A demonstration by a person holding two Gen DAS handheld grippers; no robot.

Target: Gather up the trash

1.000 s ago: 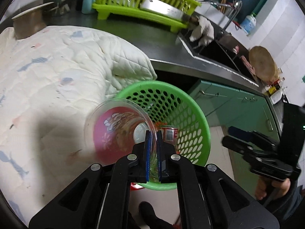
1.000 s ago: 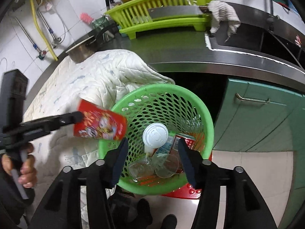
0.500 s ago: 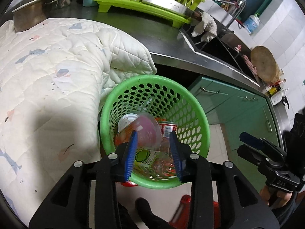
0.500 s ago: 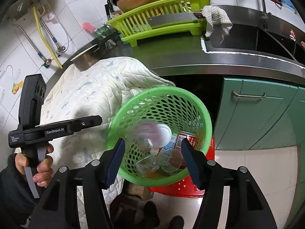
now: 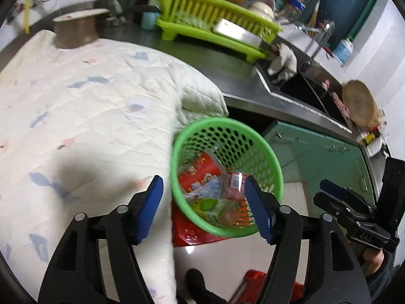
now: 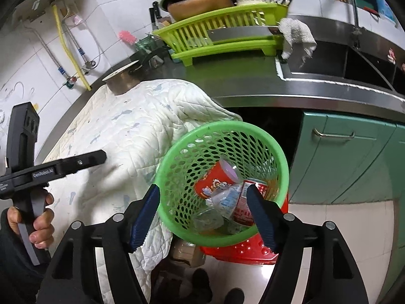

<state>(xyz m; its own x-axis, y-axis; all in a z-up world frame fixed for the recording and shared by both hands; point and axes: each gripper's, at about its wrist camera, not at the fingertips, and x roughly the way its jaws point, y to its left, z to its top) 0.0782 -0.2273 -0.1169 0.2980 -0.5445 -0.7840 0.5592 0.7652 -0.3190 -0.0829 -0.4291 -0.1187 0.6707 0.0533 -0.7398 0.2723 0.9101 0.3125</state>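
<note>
A green perforated basket (image 5: 265,157) (image 6: 222,129) stands on a red stool beside the counter. Inside it lie a red printed cup (image 5: 200,171) (image 6: 215,181) on its side, a red can (image 6: 246,202) and clear plastic trash. My left gripper (image 5: 206,209) is open and empty, raised above the near rim of the basket; it also shows in the right wrist view (image 6: 83,160) at the left, over the quilt. My right gripper (image 6: 206,215) is open and empty above the basket; it also shows in the left wrist view (image 5: 336,197) at the right.
A white quilted cloth (image 5: 83,111) (image 6: 141,124) covers the counter left of the basket. A lime dish rack (image 5: 215,25) (image 6: 222,33), a metal pot (image 5: 74,30) and a sink (image 6: 341,63) are behind. Green cabinets (image 6: 354,157) stand at the right. A red stool (image 6: 243,249) holds the basket.
My left gripper opened and let go of the red cup, which fell into the basket. It then pulled back and opened wider. The right gripper stayed open and rose slightly.
</note>
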